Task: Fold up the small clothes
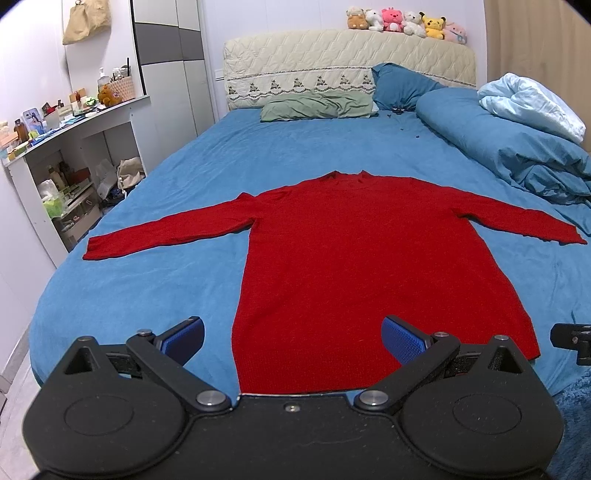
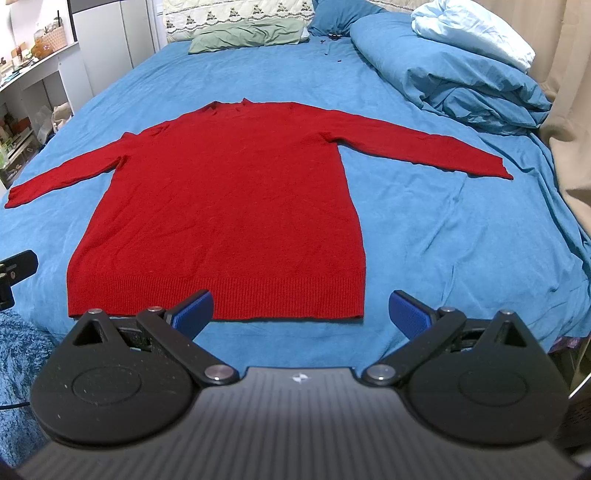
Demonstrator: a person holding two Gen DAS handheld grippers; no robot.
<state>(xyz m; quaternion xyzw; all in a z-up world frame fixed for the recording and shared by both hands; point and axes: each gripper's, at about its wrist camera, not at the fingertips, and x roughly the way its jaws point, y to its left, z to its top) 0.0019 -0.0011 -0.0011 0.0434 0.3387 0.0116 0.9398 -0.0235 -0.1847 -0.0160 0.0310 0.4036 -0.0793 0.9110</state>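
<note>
A bed [image 1: 177,192] covered by a blue sheet fills most of both views, and a red sweater [image 1: 354,266] is laid flat on it, front down or up cannot be told, with both sleeves spread outward and the ribbed hem nearest the cameras. A rumpled blue duvet [image 1: 517,155] with a pale blue cover on top is heaped along the right edge, close to the right sleeve's cuff. A green pillow [image 1: 317,107] is set against the quilted headboard [image 1: 347,62], on which a row of plush toys [image 1: 406,22] is lined up. A cluttered white shelf unit [image 1: 74,147] is seen left of the bed. The left hand-held gripper [image 1: 291,336] is held over the hem with its blue pads wide apart; the right hand-held gripper [image 2: 301,308] is likewise held spread, just short of the hem's right corner.
</note>
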